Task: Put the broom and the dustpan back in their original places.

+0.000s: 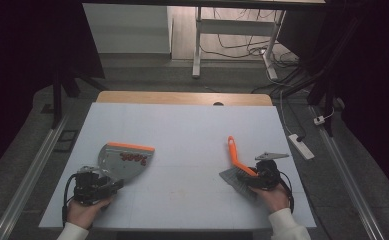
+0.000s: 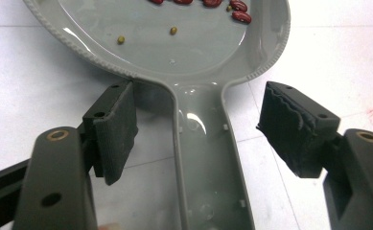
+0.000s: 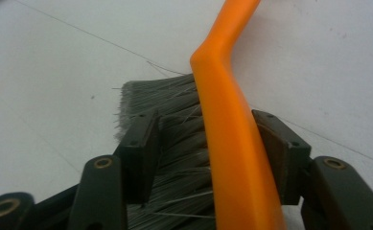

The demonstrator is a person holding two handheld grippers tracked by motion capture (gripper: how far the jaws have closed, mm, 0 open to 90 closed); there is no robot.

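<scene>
1. We see a white table (image 1: 182,125) across the middle of the high view, with a bare wooden strip along its far edge.
2. A grey dustpan (image 1: 124,161) with an orange front lip lies flat at lower left of that frame, its handle pointing toward the person.
3. A hand brush (image 1: 239,172) with an orange handle and grey bristles lies at lower right, well apart from the dustpan.
4. The left gripper (image 2: 201,132) sits at the dustpan's handle; in the left gripper view its jaws stand wide on either side of the handle, pads clear of the plastic, gripping nothing.
5. The right gripper (image 3: 213,158) is at the brush; in the right gripper view its jaws are spread, the orange handle and bristles between them. Whether the pads touch we cannot tell.
6. Red beans (image 2: 239,17) lie in the dustpan's bowl, at the top of the left gripper view.
7. Two small greenish beans (image 2: 173,30) lie just below them.
</scene>
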